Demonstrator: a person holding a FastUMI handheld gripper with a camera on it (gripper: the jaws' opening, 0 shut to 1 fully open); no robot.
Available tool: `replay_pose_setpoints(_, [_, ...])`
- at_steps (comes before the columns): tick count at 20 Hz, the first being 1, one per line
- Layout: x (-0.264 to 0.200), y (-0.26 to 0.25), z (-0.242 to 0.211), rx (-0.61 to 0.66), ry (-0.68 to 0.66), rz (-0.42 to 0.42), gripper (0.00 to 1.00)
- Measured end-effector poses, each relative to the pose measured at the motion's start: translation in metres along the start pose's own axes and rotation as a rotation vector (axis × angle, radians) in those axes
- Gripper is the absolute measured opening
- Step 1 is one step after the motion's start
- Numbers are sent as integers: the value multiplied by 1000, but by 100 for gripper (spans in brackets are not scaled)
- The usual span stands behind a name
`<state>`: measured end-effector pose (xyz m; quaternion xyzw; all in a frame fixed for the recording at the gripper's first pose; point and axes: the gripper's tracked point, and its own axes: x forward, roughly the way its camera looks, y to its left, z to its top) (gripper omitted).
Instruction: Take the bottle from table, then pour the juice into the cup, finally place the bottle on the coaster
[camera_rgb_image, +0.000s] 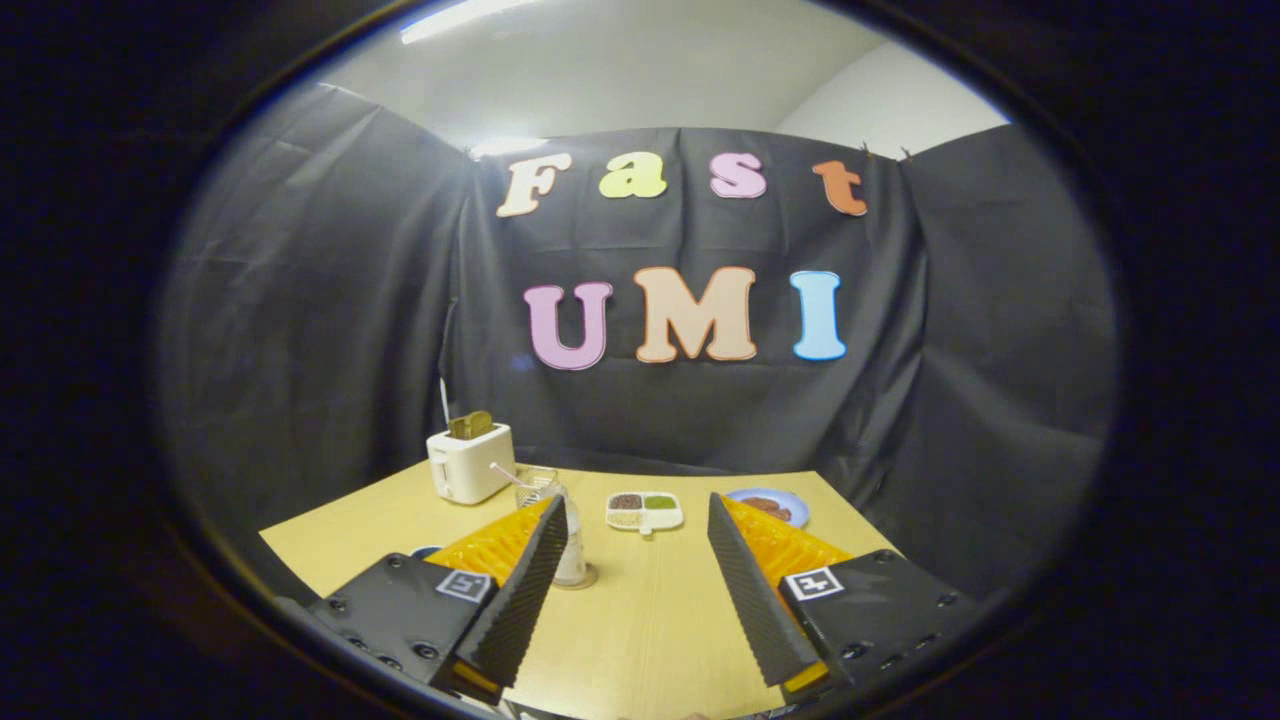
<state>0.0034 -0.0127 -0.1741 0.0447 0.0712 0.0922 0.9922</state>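
Gripper (638, 515) open above table (650, 620).

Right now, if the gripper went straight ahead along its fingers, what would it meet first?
Probably the small divided dish: it lies ahead of the open gripper, roughly centred between the fingers. The bottle stands off-line by one finger. Depth is unclear.

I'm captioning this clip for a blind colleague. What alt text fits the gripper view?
The tool hangs open above a wooden table, holding nothing. A clear bottle stands beside one finger, partly hidden by it. Farther back are a white toaster, a small divided dish and a blue plate, before a black cloth wall.
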Motion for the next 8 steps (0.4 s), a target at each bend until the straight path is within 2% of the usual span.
replay_pose_setpoints(4, [0,-23,10,-66,26,-70,90])
replay_pose_setpoints(8, [5,-17,31,-63,22,-58,90])
